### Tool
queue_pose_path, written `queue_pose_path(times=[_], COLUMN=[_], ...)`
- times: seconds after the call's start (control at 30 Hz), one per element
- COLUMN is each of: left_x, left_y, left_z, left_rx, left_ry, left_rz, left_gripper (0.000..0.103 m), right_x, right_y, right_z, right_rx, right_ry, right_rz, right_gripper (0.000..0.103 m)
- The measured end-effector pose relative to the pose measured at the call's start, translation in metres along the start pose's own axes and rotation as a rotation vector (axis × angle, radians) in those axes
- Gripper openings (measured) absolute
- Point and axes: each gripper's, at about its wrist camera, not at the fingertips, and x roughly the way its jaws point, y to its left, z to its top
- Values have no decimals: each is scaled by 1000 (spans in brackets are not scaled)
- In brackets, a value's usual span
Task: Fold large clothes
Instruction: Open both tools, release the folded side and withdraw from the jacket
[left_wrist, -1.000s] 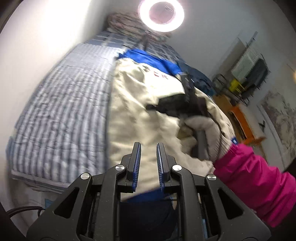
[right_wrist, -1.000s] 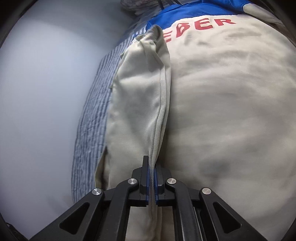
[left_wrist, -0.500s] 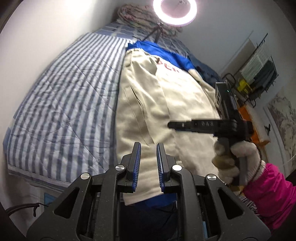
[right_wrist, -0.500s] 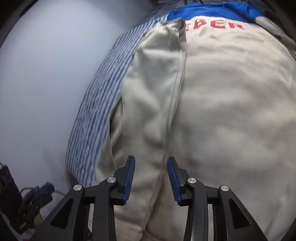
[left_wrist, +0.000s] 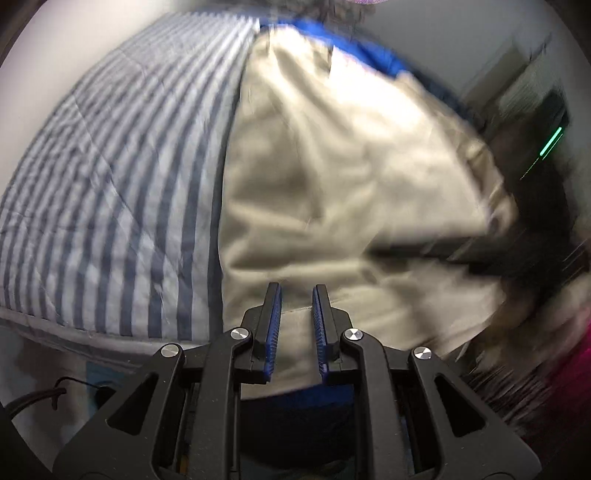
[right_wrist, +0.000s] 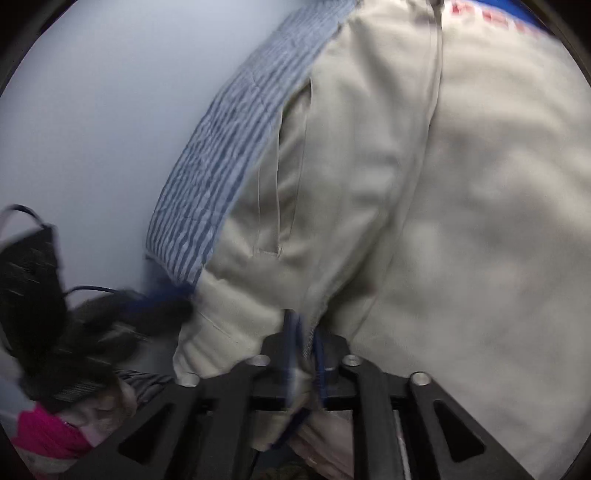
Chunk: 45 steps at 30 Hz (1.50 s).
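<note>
Lying lengthwise on bed (left_wrist: 110, 177): beige jacket (left_wrist: 332, 166).

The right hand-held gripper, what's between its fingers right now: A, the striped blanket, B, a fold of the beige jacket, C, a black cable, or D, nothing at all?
B: in the right wrist view the right hand-held gripper has its blue-padded fingers closed on a bunched edge of the beige jacket, near its hem.

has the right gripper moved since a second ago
Yes. The right gripper has dropped toward the near hem of the beige cotton jacket, away from its red lettering.
</note>
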Motion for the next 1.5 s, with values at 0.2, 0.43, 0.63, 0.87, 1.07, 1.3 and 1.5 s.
queue_pose_path(times=[0.2,0.43,0.63,0.87,1.07,1.3,1.5], left_x=[-9,-37,-12,5,18,-17,-41], left_y=[10,-16,-15,7,6,5,2], left_z=[3,21,22,17,7,11,9], left_rx=[-53,8,5,-43,17,-1,-34], left_ry=[-7,-133,-40,10,17,-62,-118], left_rz=[-9,-59,-98,-75,-53,-57,-161], left_gripper=[14,14,15,14,14,14,14], right_x=[-62,-81,-40,17,57,10,-63], right_y=[-5,-10,-22,-50,-97,-68,-38], right_z=[33,123,199,268,277,251,184], right_rx=[-97,-143,-156,-136,-46,-61,-62], right_ry=[-266,-361,-359,-336,-314,-333,-385], right_rz=[-136,-179,-206,-286,-335,-314,-238], right_gripper=[44,49,31,24,18,27,29])
